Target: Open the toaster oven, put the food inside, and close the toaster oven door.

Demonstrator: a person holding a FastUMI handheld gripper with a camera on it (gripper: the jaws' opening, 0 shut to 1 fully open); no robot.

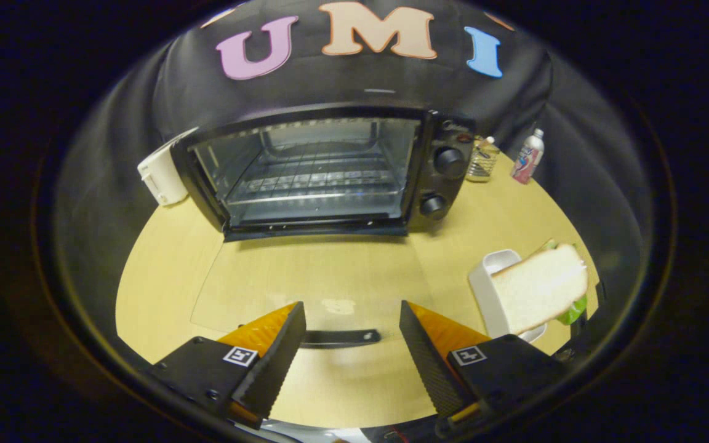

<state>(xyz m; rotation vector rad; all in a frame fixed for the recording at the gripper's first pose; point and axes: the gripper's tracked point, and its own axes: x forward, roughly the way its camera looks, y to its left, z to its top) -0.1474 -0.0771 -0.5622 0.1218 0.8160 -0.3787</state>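
The black toaster oven (330,172) stands at the back of the wooden table with its cavity and wire rack (317,178) exposed. Its glass door (305,283) is swung all the way down and lies flat toward me. The door's dark handle (339,337) sits between my fingers, close to their bases. My gripper (351,307) is open, hovering over the door's front edge and touching nothing. A sandwich (539,286) of white bread with green filling leans on a white dish (490,289), to the right of the right finger.
A white boxy object (160,175) stands against the oven's left side. To the oven's right at the back are a small wire basket (482,161) and a pink-labelled bottle (528,157). Two knobs (448,161) sit on the oven's right panel.
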